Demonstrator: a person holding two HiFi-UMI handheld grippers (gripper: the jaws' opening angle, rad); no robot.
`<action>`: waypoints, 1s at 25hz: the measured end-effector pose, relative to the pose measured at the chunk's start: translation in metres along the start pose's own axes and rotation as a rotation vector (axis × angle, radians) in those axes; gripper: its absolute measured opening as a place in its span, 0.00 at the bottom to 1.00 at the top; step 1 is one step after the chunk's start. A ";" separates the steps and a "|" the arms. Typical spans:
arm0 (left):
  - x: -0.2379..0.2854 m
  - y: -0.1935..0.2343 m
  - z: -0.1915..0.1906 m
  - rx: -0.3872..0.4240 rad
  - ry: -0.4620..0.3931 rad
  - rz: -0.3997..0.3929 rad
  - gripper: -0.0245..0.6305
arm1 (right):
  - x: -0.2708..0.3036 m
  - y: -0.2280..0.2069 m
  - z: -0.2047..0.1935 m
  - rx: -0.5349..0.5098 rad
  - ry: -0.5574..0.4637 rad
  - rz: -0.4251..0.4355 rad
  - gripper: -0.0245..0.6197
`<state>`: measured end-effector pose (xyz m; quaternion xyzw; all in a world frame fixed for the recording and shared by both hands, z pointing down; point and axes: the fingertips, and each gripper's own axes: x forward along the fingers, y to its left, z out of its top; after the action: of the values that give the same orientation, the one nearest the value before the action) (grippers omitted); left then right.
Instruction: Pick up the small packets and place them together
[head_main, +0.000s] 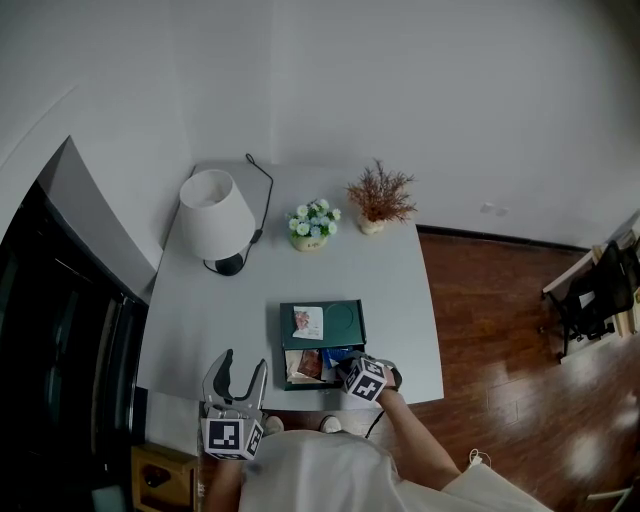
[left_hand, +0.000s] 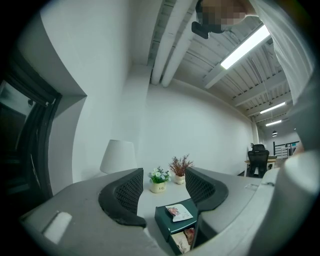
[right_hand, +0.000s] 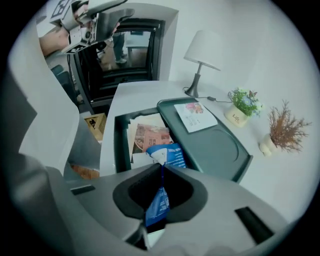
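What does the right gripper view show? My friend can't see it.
The right tool is shut on a blue packet above the open drawer of a green box, where more packets lie. A white card rests on the box; a lamp, flowers and a dried plant stand behind on the table.

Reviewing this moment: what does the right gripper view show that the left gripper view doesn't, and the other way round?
Only the right gripper view: the right gripper shut on a blue packet.
Only the left gripper view: the left gripper close up, open and empty, plus ceiling lights and an office chair.
Both: the lamp, the flower pot, and the green box with a white packet on top.
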<state>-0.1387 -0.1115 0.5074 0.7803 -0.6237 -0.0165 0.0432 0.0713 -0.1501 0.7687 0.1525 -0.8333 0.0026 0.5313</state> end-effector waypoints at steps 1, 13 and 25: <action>0.000 -0.001 -0.001 -0.003 0.001 -0.002 0.44 | -0.007 0.002 0.003 0.020 -0.019 0.002 0.08; 0.009 -0.004 -0.004 0.000 0.006 -0.024 0.44 | -0.100 0.007 0.045 0.182 -0.299 -0.099 0.08; 0.012 -0.010 -0.004 -0.002 0.004 -0.031 0.44 | -0.063 -0.071 0.053 -0.182 -0.095 -0.335 0.08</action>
<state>-0.1262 -0.1214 0.5108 0.7901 -0.6112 -0.0162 0.0448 0.0673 -0.2111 0.6789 0.2403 -0.8173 -0.1681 0.4959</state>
